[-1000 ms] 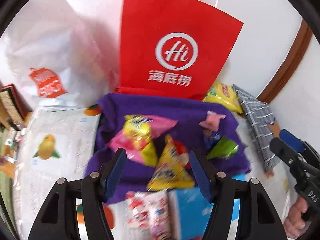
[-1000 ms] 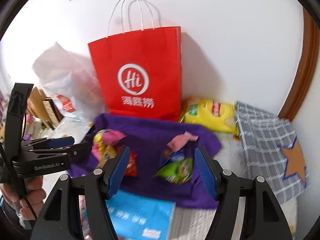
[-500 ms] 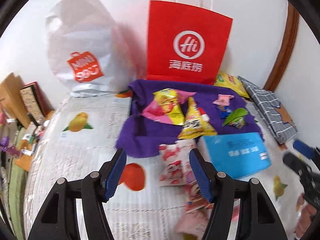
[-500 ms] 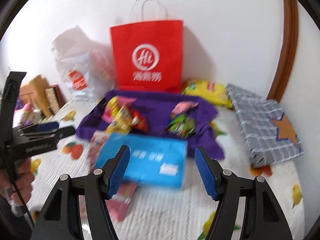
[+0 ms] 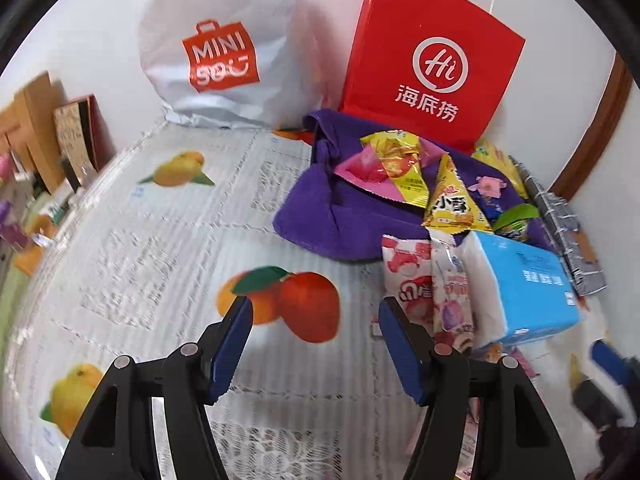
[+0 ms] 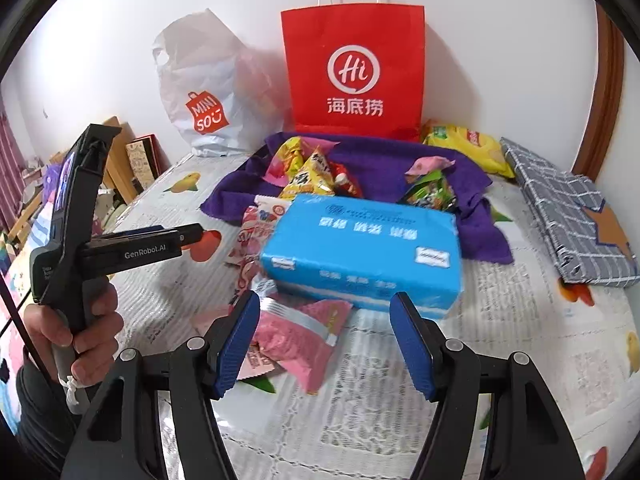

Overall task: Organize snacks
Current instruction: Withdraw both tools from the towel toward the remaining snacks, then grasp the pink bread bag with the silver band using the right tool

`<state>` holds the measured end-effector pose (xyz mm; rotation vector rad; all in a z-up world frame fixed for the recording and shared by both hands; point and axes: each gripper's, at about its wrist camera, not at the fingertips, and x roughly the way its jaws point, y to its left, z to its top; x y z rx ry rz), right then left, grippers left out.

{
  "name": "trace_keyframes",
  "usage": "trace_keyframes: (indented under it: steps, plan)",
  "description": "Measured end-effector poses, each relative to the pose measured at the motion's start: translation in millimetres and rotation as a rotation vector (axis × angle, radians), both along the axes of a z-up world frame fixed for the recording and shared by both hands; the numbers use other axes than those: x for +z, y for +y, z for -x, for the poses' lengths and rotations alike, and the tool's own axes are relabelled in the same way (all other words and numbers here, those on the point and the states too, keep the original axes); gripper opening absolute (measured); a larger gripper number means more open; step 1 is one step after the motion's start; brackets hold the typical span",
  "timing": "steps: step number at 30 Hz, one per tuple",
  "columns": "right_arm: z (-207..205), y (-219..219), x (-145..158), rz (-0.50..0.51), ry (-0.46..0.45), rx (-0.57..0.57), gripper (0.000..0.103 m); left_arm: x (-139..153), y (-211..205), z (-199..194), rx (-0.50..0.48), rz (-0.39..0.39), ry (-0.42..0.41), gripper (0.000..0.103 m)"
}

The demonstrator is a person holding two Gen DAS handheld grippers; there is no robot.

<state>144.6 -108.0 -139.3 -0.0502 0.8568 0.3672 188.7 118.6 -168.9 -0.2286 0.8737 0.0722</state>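
Several snack packets lie on a purple cloth [image 5: 340,216] [image 6: 380,156]: a yellow triangular packet [image 5: 452,204] [image 6: 310,178], a yellow-pink one [image 5: 392,164], a green one [image 6: 430,192]. Pink-and-white packets [image 5: 408,276] lie in front of the cloth. A pink packet [image 6: 296,332] lies just ahead of my right gripper [image 6: 324,340], which is open and empty. My left gripper [image 5: 316,348] is open and empty over bare tablecloth, left of the packets; it also shows in the right wrist view [image 6: 192,236].
A blue tissue pack [image 6: 364,252] [image 5: 524,288] lies in front of the cloth. A red paper bag [image 6: 354,72] and a white Miniso bag [image 5: 224,48] stand against the wall. A yellow chip bag [image 6: 468,148] and a checked notebook [image 6: 572,216] lie right. Boxes [image 5: 72,136] stand left.
Both grippers have pulled back from the purple cloth toward the table's front. The tissue pack and the pink packets have come into view ahead of them. Both stay open.
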Motion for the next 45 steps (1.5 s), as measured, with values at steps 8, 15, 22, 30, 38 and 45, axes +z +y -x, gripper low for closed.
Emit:
trace_keyframes:
  steps: [8,15,22,30,38,45]
  plan:
    - [-5.7,19.6,-22.2,-0.006,0.061,0.049,0.068,-2.6,-17.0,3.8,-0.073,-0.026,0.005,0.063]
    - [-21.6,35.5,-34.4,-0.001,0.072,0.051,0.073,-9.6,-19.3,0.2,-0.086,-0.024,0.041,0.063]
    - [-24.1,42.6,-44.6,0.02,0.046,0.074,0.083,-15.2,-17.4,-2.5,-0.093,0.001,0.065,0.063]
    - [-18.6,41.3,-49.9,0.03,0.057,0.138,0.084,-19.4,-20.3,-4.6,-0.1,-0.005,0.079,0.063]
    - [-15.7,44.1,-58.9,0.026,0.082,0.157,0.083,-21.0,-22.6,-5.4,-0.106,-0.004,0.082,0.063]
    - [-10.6,26.1,-51.3,-0.032,0.075,0.13,0.069,-19.5,-22.9,-4.3,-0.12,0.023,0.068,0.063]
